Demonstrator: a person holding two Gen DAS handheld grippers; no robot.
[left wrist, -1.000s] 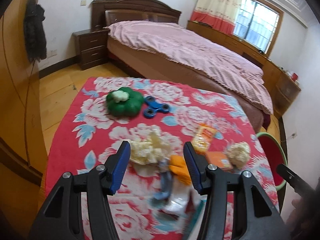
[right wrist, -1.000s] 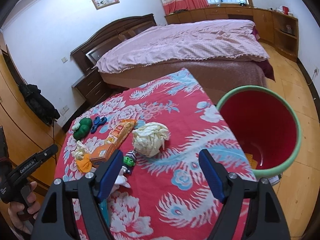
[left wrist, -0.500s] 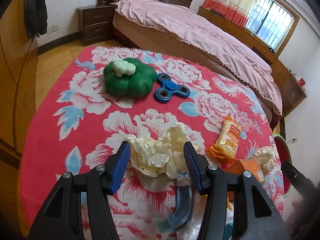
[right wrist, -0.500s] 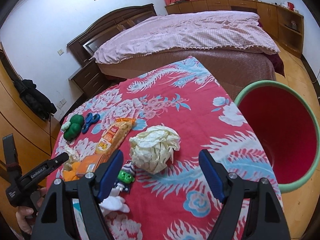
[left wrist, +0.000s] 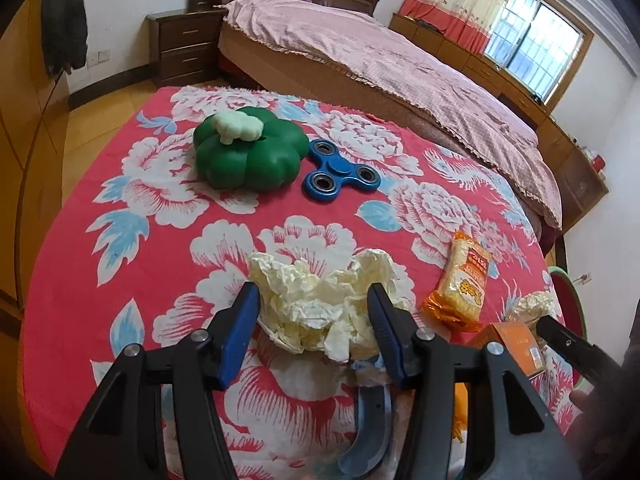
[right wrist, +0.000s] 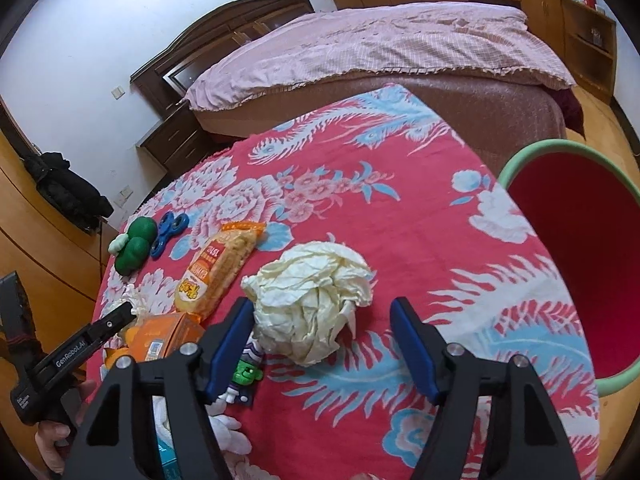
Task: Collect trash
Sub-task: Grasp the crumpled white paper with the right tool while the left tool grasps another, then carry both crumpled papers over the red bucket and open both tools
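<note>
Here the biggest thing near the work is the red bin with a green rim, standing on the floor just beside the counter, at the right gripper's side. The counter carries a red flowered cloth, and the trash lies on its near half.

The right gripper points down at a large ball of crumpled paper. Its fingers are closing around the ball; the left finger is almost at the paper, while the right one is apart from it with cloth showing between, so the ball is not gripped. I think this hand should move a little to the right first, so the ball sits in the middle and is not pushed toward the small green-headed toy figure next to it.

The left gripper stands over a second, flatter paper wad. The fingers are half-wide on both sides of it, the pads near its edges, pressing nothing as far as I can see. This wad is loose, so the fingers should go low to the cloth before closing, otherwise only a flap is caught.

The orange snack packet and the small orange box lie to the right of it and wait their turn. The green toy and the blue spinner probably stay.
</note>
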